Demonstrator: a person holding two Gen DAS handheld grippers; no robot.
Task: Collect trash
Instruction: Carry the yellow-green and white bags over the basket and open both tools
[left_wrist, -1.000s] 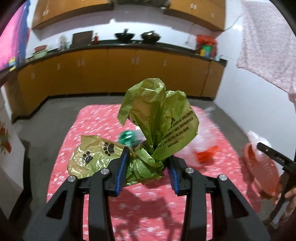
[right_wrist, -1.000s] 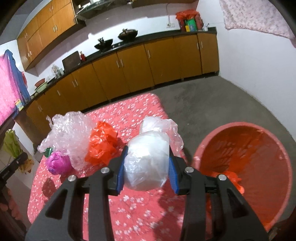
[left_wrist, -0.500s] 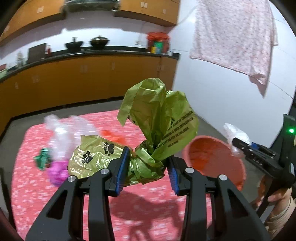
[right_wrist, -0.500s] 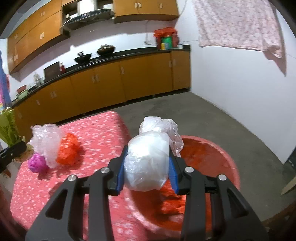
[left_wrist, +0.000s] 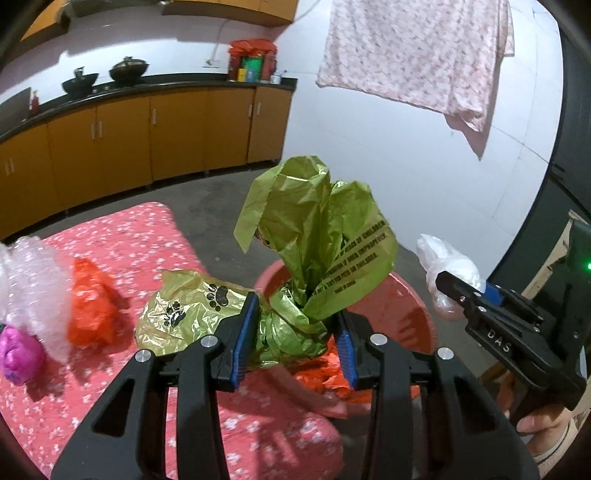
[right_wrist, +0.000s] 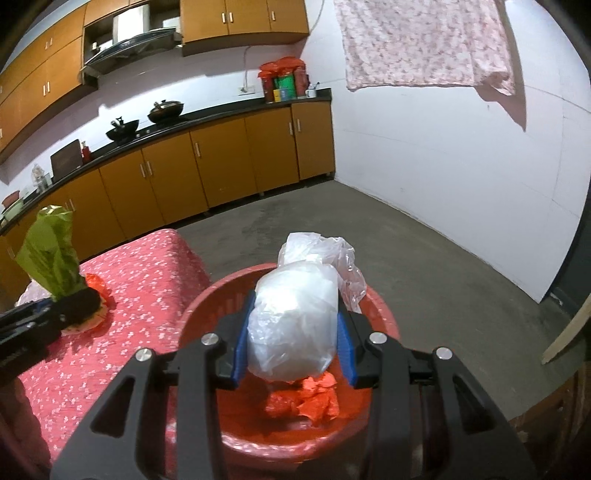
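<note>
Both tools grip bags: left tool (left_wrist: 295, 339) green, right tool (right_wrist: 293, 343) clear, above the basin's rim (right_wrist: 207, 295).

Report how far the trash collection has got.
Done: crumpled orange plastic already lies in the red basin. In hand: the left gripper clamps a green bag, and the right gripper holds a clear bag over the basin. Left on the table: an orange bag, bubble wrap and a magenta wad.

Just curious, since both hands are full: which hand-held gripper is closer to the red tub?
Right. The right hand-held gripper holds its clear bag over the red tub; the left hand-held gripper, clamping the green bag, looks short of its rim.
</note>
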